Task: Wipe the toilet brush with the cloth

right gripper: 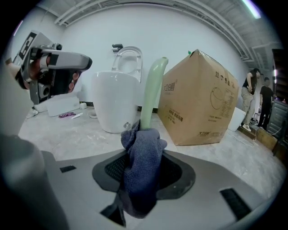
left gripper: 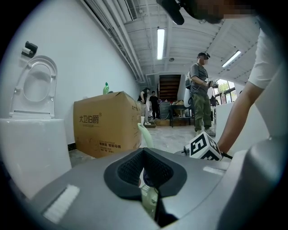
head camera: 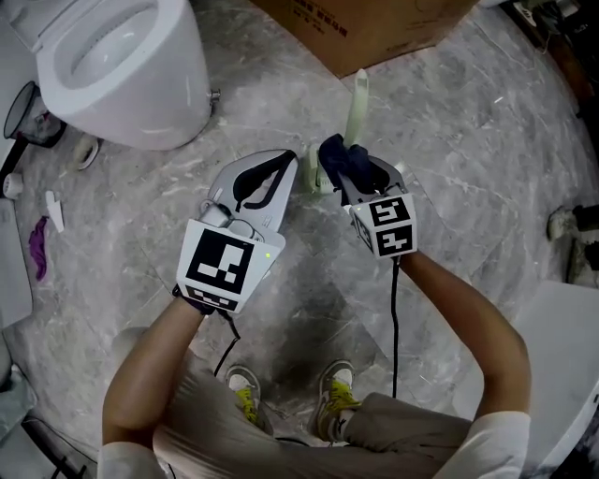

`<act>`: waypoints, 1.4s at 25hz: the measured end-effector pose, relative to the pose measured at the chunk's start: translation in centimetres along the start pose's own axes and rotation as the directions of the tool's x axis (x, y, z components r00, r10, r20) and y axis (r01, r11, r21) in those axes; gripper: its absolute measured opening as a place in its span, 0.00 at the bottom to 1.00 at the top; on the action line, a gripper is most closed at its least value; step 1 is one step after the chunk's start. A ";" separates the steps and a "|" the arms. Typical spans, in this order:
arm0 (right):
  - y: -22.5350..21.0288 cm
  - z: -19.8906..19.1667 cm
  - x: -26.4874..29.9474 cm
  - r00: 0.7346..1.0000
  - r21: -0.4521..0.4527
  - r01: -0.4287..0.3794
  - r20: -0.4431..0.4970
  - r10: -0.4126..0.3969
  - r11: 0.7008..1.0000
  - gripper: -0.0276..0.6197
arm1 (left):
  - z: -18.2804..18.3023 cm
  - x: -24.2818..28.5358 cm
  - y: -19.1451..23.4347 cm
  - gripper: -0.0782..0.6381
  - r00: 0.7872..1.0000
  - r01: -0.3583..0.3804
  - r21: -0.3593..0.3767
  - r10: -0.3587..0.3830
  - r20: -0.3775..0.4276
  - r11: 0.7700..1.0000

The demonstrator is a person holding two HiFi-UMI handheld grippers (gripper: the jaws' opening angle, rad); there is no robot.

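In the head view the toilet brush [head camera: 360, 101] stands at centre frame, its pale green handle pointing to 12 o'clock toward the cardboard box [head camera: 374, 28]. The left gripper [head camera: 292, 178] has its jaws closed narrowly on what seems to be the brush's lower part. The right gripper [head camera: 339, 178], at the brush's 3 o'clock side, pinches the dark blue cloth [right gripper: 141, 166], bunched against the handle. The toilet [head camera: 131, 65] sits at 10 o'clock.

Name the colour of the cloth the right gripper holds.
The cloth is dark blue, clearest in the right gripper view.
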State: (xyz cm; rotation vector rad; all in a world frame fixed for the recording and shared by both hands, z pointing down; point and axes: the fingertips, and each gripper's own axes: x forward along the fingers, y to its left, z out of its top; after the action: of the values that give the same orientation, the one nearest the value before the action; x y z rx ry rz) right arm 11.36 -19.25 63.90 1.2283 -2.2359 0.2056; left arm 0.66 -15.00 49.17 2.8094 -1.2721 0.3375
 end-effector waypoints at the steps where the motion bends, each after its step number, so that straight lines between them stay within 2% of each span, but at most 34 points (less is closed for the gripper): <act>1: 0.1 -0.7 0.3 1.000 0.002 -0.001 -0.011 0.001 1.000 0.29 | -0.1 0.0 -0.1 0.11 1.000 0.002 0.001 -0.002 -0.005 1.000; 8: 0.5 -3.8 2.9 0.997 -0.004 0.003 -0.072 -0.003 1.000 0.29 | -0.7 -0.3 -0.3 0.11 1.000 0.003 0.006 -0.003 -0.024 1.000; 13: 0.6 -5.7 3.9 0.994 0.038 0.012 -0.107 -0.008 0.999 0.29 | -0.5 -0.7 0.1 0.11 1.000 -0.008 -0.015 0.007 -0.018 1.000; 19: 0.4 -7.8 5.2 0.986 0.043 0.043 -0.166 -0.035 0.998 0.29 | -0.5 -0.6 0.4 0.11 1.000 -0.013 -0.020 0.013 -0.020 1.000; 27: 0.5 -11.6 5.8 0.955 0.039 0.071 -0.291 -0.057 0.997 0.29 | -0.7 0.0 0.0 0.11 1.000 -0.005 -0.024 0.004 -0.024 1.000; 32: 1.1 -12.7 6.1 0.944 0.028 0.039 -0.329 -0.027 0.999 0.29 | -1.0 0.3 -0.1 0.11 0.999 -0.005 -0.023 0.004 -0.032 1.000; 35: 1.9 -14.0 6.1 0.923 0.022 0.002 -0.385 0.007 1.000 0.29 | -1.1 0.3 -0.1 0.11 0.999 -0.005 -0.024 0.004 -0.035 1.000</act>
State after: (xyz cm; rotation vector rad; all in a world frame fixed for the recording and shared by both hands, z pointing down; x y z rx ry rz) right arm 13.00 -17.12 79.05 1.0871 -1.8966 0.4358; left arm 0.74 -15.03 50.35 2.7684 -1.2672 0.3667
